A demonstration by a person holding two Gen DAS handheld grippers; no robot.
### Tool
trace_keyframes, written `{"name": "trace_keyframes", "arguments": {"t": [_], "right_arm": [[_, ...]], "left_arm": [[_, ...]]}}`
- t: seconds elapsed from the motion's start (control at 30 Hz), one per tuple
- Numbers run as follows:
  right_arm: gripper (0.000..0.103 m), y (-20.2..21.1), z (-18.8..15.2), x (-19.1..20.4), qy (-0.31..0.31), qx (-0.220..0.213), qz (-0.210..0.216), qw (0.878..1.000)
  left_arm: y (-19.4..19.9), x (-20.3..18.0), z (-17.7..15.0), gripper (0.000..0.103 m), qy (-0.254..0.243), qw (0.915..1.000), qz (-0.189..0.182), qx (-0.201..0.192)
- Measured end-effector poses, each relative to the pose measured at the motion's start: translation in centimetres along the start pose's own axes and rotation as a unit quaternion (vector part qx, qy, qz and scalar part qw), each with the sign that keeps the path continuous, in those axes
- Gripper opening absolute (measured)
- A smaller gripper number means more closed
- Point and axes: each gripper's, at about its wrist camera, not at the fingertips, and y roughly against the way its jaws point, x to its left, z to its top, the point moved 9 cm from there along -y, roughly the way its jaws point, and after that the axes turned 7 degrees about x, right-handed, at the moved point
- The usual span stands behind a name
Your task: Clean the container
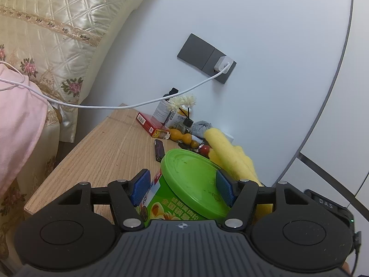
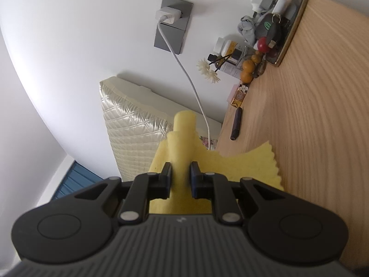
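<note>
A green can with a green plastic lid (image 1: 193, 180) sits tilted between the blue pads of my left gripper (image 1: 183, 188), which is shut on its printed body just under the lid. A yellow cloth (image 1: 228, 152) hangs just behind the can's right side. In the right wrist view my right gripper (image 2: 181, 175) is shut on that yellow cloth (image 2: 183, 136), which sticks up in a roll between the pads and spreads out to the right. The right wrist view is rolled sideways, so the wooden table (image 2: 311, 120) fills its right side.
The wooden bedside table (image 1: 103, 147) bears a red box (image 1: 150, 123), a dark lighter (image 1: 159, 150), orange gourds (image 1: 182, 136), a white bottle, a flower diffuser (image 1: 184, 102) and a grey rag (image 1: 200, 125) along the wall. A white charger cable (image 1: 138, 103) runs from the wall socket (image 1: 207, 57) to the bed at left.
</note>
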Motion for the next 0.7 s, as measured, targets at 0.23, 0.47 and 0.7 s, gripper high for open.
{"name": "trace_keyframes", "arguments": {"t": [0.23,0.47,0.7], "right_arm": [[0.017,0.1,0.0,0.0,0.003,-0.003,-0.001,1.000],[0.017,0.1,-0.1,0.0,0.006,-0.005,-0.003,1.000],[0.017,0.1,-0.3,0.0,0.005,-0.009,-0.003,1.000]], "left_arm": [[-0.1,0.0,0.1,0.068,-0.004,1.0000,-0.005,0.000],[1.4,-0.1,0.1,0.073,-0.005,0.9996,-0.020,-0.020],[3.4,-0.8,-1.5,0.079,0.027,0.9990,-0.029,-0.022]]}}
